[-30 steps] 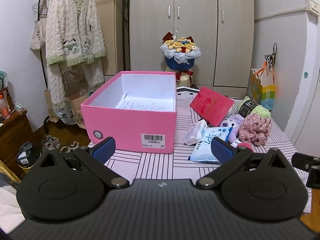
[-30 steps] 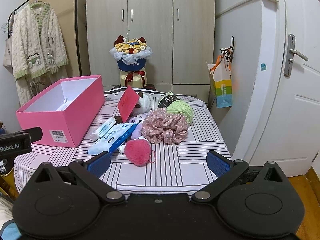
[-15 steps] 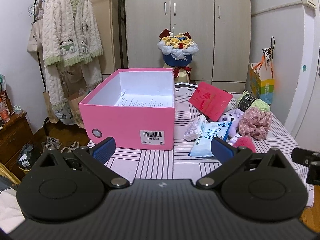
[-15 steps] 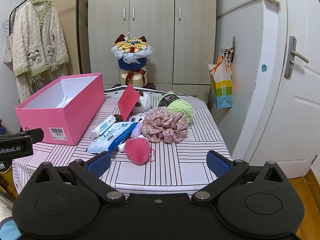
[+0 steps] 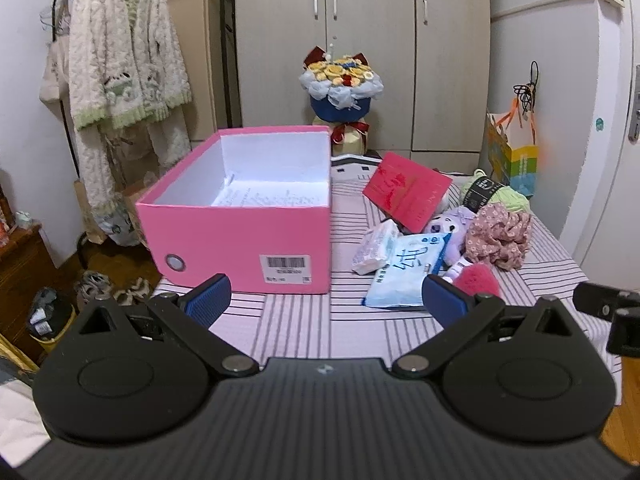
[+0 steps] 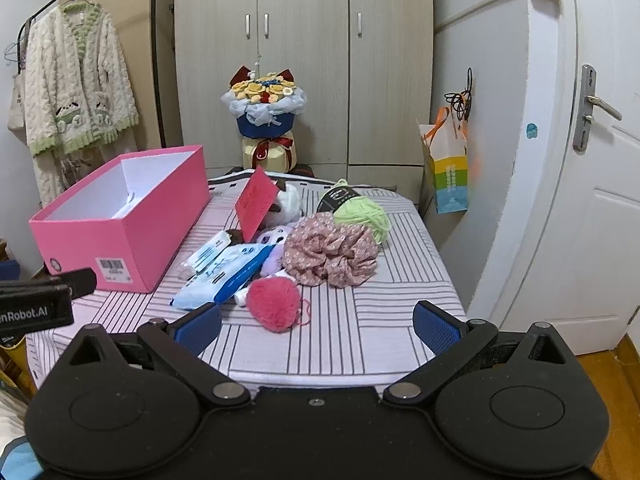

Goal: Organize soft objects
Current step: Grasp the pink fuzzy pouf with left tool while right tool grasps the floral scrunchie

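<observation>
An open pink box (image 5: 248, 236) (image 6: 120, 232) stands on the left of a striped table (image 6: 360, 328). To its right lie a pink pompom (image 6: 274, 304) (image 5: 478, 280), a floral scrunchie (image 6: 332, 252) (image 5: 498, 236), green yarn (image 6: 364, 216) (image 5: 508, 198), a purple plush (image 5: 452, 228), a white plush (image 6: 288, 202) and tissue packs (image 6: 224, 272) (image 5: 404, 268). My left gripper (image 5: 326, 300) is open and empty, in front of the box. My right gripper (image 6: 318, 326) is open and empty, just short of the pompom.
A red card (image 5: 406, 196) leans among the soft things. A flower bouquet (image 6: 266, 116) stands behind the table before the wardrobe. A paper bag (image 6: 448, 176) hangs at the right by the door. A cardigan (image 5: 120, 64) hangs at the left.
Both views have shifted slightly; the box and soft things sit a little lower and farther in the left view. Both grippers stay open and empty.
</observation>
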`<move>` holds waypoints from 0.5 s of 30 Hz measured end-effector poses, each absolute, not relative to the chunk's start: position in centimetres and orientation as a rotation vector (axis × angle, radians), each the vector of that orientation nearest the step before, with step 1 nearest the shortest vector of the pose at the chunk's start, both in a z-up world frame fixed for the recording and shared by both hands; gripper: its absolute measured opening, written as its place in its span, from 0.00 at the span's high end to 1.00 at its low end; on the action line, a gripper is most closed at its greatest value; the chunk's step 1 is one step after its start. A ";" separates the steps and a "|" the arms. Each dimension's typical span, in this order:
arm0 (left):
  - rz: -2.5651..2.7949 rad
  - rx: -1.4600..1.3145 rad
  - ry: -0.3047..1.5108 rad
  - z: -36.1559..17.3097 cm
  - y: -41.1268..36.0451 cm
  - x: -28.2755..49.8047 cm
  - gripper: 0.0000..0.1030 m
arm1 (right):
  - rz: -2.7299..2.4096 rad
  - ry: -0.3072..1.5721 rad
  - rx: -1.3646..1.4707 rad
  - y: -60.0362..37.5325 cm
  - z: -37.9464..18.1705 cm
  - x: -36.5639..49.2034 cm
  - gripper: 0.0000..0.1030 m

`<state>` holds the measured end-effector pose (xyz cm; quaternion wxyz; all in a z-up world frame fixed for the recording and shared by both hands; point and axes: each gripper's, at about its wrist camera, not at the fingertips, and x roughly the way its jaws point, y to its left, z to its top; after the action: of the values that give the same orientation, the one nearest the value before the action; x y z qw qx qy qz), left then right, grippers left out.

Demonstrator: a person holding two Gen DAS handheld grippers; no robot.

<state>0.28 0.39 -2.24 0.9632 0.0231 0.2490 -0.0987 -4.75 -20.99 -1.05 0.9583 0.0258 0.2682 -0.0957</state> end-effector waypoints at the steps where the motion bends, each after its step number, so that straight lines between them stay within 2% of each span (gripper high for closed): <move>1: -0.213 0.041 0.511 -2.1 0.3 0.5 0.00 | -0.188 0.540 0.054 -21.2 -0.9 -4.7 0.00; 8: -0.277 0.055 0.465 -1.6 -1.8 1.4 0.00 | -0.077 0.494 0.107 -24.5 0.1 -3.6 0.00; 15: -0.421 0.114 0.477 -4.3 -5.6 3.7 0.01 | 0.033 0.453 0.115 -27.7 -1.3 -0.4 0.00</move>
<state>3.75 -5.59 -4.31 0.9482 0.0560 0.2342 -0.2070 -0.43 -27.72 -1.34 0.9727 0.0570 0.2242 0.0165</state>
